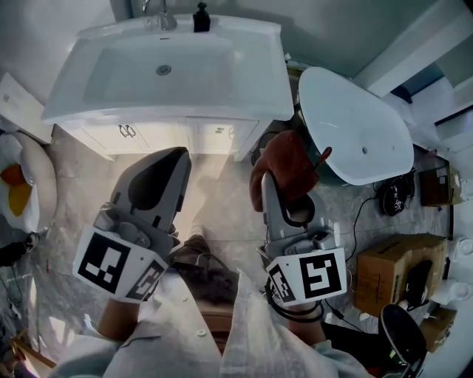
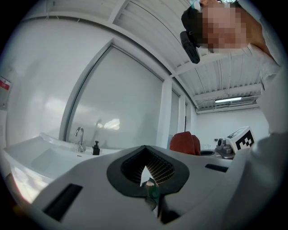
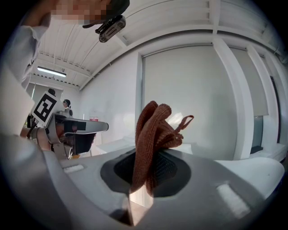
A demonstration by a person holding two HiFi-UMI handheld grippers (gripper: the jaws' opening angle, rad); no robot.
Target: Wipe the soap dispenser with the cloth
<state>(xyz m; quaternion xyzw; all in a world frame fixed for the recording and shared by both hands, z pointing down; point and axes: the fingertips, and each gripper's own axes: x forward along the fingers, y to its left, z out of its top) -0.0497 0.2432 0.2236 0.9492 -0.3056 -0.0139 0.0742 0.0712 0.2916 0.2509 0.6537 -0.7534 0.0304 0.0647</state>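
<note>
A white sink [image 1: 111,81] sits on a white cabinet [image 1: 185,136] at the top of the head view, with a chrome faucet [image 1: 159,15] at its back edge. The black soap dispenser [image 1: 201,18] stands upright on the back rim just right of the faucet, well apart from both grippers. To the right of the cabinet is a toilet [image 1: 355,125] with its white lid down. The floor [image 1: 81,184] is pale, marble-patterned tile, and a cardboard box [image 1: 392,269] rests on it at the far right among dark cables.

The right gripper [image 1: 284,193] is clenched on the rust-brown cloth [image 1: 290,166], which bunches up above its jaws and hangs over the floor between cabinet and toilet. The left gripper [image 1: 174,155] hovers in front of the cabinet, its jaws pressed together with nothing between them
</note>
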